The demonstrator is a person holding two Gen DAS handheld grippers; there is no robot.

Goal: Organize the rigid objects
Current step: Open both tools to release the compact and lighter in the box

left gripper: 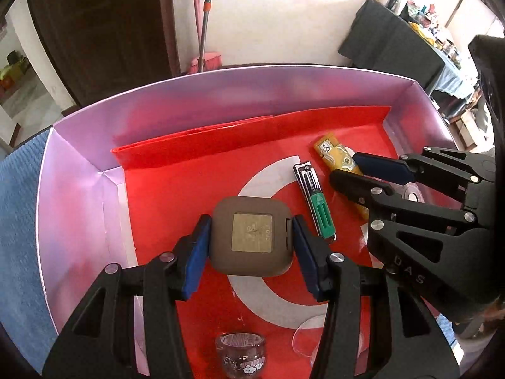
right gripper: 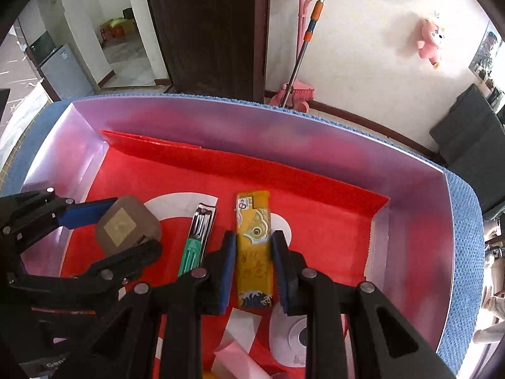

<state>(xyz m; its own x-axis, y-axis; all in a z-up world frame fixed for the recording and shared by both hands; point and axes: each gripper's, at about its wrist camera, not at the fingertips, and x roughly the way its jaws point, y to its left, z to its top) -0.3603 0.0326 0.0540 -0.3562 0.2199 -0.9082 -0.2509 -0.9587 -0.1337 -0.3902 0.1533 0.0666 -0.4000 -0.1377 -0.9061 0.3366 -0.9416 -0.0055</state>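
A brown square compact (left gripper: 251, 237) with a gold panel sits on the red liner of a lilac box (left gripper: 79, 189). My left gripper (left gripper: 251, 221) is shut on it, one blue pad against each side. The right wrist view shows the same hold from the side, the compact (right gripper: 126, 224) between the left gripper's (right gripper: 135, 225) fingers. A yellow lighter (right gripper: 254, 246) lies lengthwise on the liner with my right gripper (right gripper: 254, 237) shut on its middle. From the left wrist view the right gripper (left gripper: 345, 167) straddles the lighter (left gripper: 334, 156). A green-handled nail clipper (left gripper: 315, 202) lies loose between the two.
The box wall (right gripper: 419, 221) rises on all sides, over a blue towel (right gripper: 467, 221). A clear jar (left gripper: 241, 353) and a clear lid (left gripper: 311, 336) lie near the front. A white disc (right gripper: 295, 331) sits under the right gripper. Brooms lean on the far wall.
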